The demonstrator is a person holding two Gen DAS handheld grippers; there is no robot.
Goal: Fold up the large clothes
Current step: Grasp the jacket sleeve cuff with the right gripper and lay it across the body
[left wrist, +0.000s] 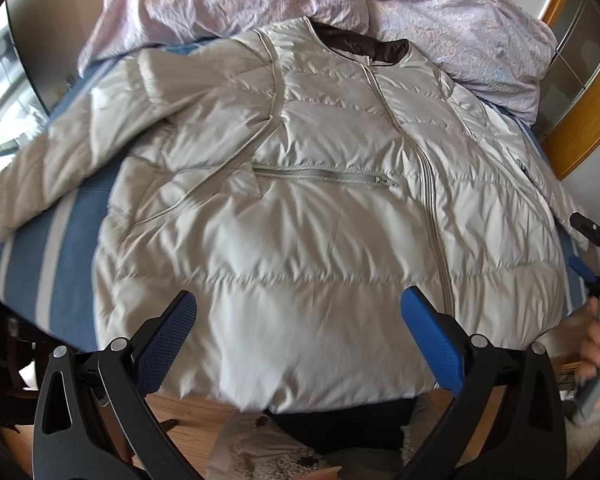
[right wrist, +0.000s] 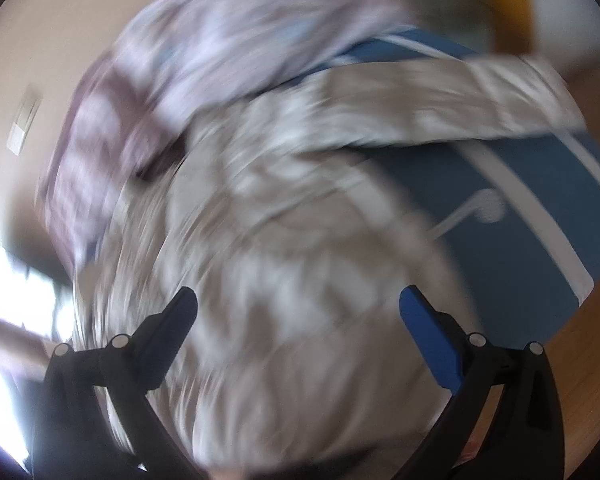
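A shiny beige puffer jacket (left wrist: 300, 208) lies face up on a blue striped bed (left wrist: 66, 280), zipper closed, dark collar lining at the far end. One sleeve (left wrist: 80, 152) stretches out to the left. My left gripper (left wrist: 298, 312) hovers open over the hem, nothing between its blue pads. The right wrist view is heavily blurred: the jacket (right wrist: 292, 272) fills it, with a sleeve (right wrist: 440, 96) reaching right across the blue cover. My right gripper (right wrist: 298, 312) is open above the fabric. It also shows at the right edge of the left wrist view (left wrist: 598, 256), held by a hand (left wrist: 594, 344).
A crumpled lilac duvet (left wrist: 260, 0) is piled at the head of the bed. Wooden framing (left wrist: 580, 112) stands at the right. Wood floor (left wrist: 196, 420) and a pale rug (left wrist: 260, 456) lie below the bed's near edge. A window glows at the left.
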